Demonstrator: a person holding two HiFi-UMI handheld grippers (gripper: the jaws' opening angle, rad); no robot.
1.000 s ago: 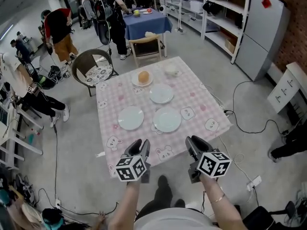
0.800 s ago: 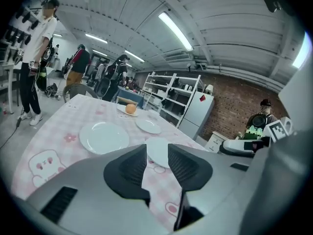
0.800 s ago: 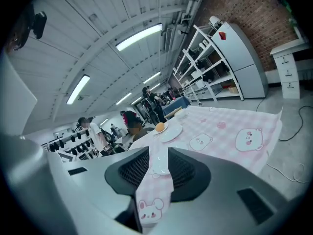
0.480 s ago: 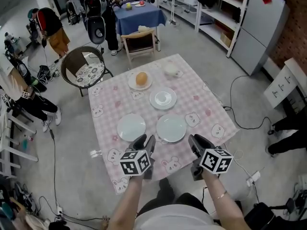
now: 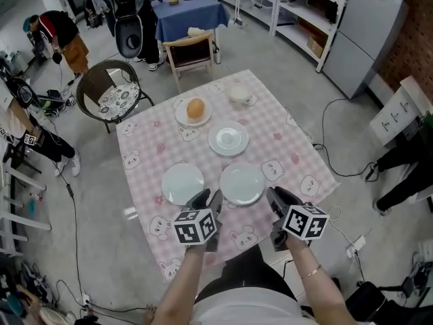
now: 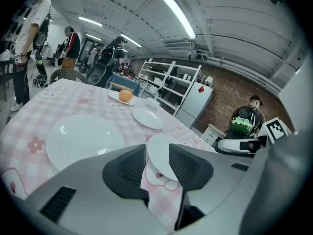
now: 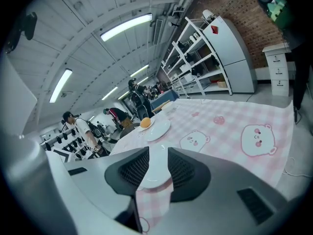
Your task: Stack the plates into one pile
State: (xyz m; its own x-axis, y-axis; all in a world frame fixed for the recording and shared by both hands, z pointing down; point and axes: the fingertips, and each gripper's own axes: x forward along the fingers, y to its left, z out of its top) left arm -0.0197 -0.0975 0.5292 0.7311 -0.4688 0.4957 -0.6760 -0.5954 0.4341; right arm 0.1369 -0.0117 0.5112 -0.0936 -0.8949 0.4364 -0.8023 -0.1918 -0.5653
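Observation:
Three empty white plates lie apart on the pink checked tablecloth [image 5: 284, 147]: a left plate [image 5: 183, 183] [image 6: 83, 140], a near middle plate [image 5: 241, 183] [image 6: 159, 153] and a far plate [image 5: 228, 139] [image 6: 147, 118]. My left gripper [image 5: 206, 198] [image 6: 157, 156] is open over the table's near edge, between the left and middle plates, holding nothing. My right gripper [image 5: 279, 198] [image 7: 157, 163] is open just right of the middle plate [image 7: 155, 166], also holding nothing. Both point forward and slightly down.
A fourth plate with a round bun [image 5: 195, 108] [image 6: 125, 96] and a small white bowl [image 5: 238, 95] sit at the table's far side. A round chair [image 5: 108, 93] and a wooden chair [image 5: 189, 49] stand beyond. Cables [image 5: 338, 175] run on the floor at right.
Both grippers have moved forward and down, from short of the table to its near edge by the two nearest plates. The plates have not moved.

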